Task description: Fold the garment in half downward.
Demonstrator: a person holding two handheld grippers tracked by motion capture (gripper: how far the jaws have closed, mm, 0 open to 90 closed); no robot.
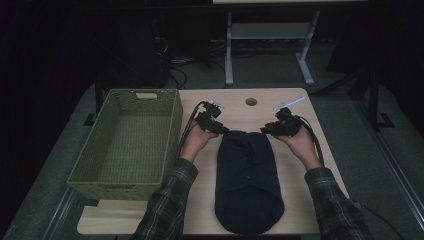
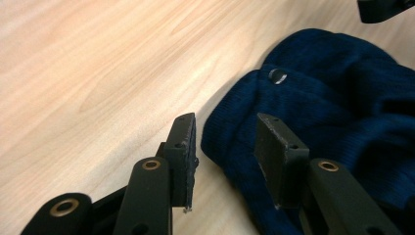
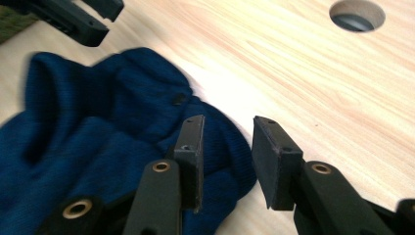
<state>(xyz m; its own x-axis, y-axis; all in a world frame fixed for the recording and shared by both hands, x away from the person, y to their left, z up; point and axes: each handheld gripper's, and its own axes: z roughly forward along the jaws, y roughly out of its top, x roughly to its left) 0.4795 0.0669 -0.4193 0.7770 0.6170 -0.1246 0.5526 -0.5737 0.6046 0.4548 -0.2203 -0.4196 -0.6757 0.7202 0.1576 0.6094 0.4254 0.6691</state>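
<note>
Green woven basket (image 1: 125, 145) at table's left, nothing visible inside. Navy knit garment (image 1: 248, 180) lies folded lengthwise mid-table (image 1: 300, 210), narrow end far from the person. Left gripper (image 2: 222, 156): jaws apart, straddling the knit's near-left corner edge, not yet pinched. Right gripper (image 3: 227, 161): jaws apart at the opposite corner, fabric edge between them. Judgement: lower both, seat the knit deep between the pads, close together, lift evenly.

Right gripper (image 3: 227, 147) poised with jaws parted over edge of navy knit garment (image 3: 98, 142) on wooden table (image 3: 313, 88); left gripper (image 3: 73, 17) beyond.
</note>
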